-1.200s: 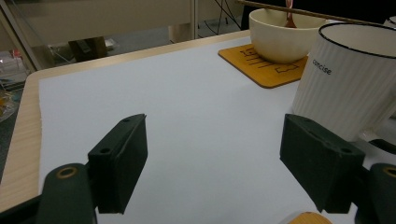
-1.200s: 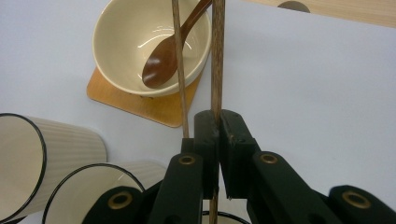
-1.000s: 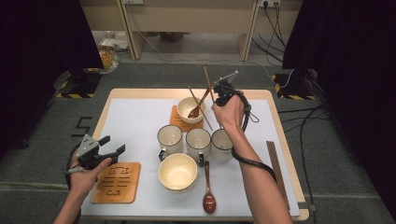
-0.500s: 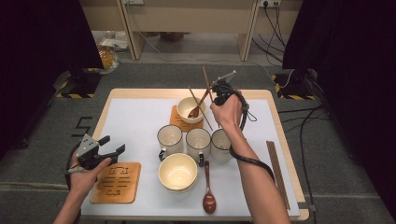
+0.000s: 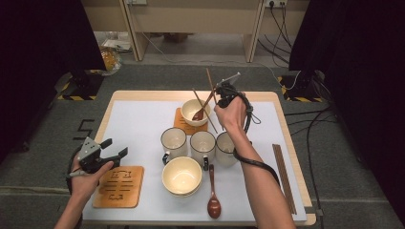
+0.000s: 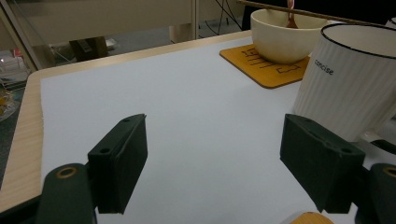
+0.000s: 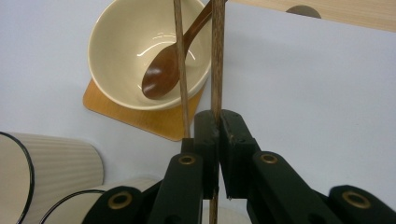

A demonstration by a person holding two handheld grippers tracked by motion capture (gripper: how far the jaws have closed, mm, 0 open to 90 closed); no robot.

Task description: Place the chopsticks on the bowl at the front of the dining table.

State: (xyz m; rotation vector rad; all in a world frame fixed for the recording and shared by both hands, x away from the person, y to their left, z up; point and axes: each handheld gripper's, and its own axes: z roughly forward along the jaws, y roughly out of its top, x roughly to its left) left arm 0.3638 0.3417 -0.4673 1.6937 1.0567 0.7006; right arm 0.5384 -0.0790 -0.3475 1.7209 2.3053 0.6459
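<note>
My right gripper (image 7: 218, 122) pinches a pair of dark wooden chopsticks (image 7: 216, 56) between pressed-together jaws, holding them above the cream ceramic bowl (image 7: 122, 46) with its brown wooden spoon (image 7: 163, 74); my left gripper (image 6: 212, 163) hangs spread wide over the white table mat (image 6: 187, 116)

My left black two-jaw gripper (image 5: 116, 149): blocky matte pads, brass pivot screws, grey three-cornered plate on top. Right black two-jaw gripper (image 7: 218, 122): same brass pivots, black cable looping around my wrist. Forearms bare, no sleeves.
</note>
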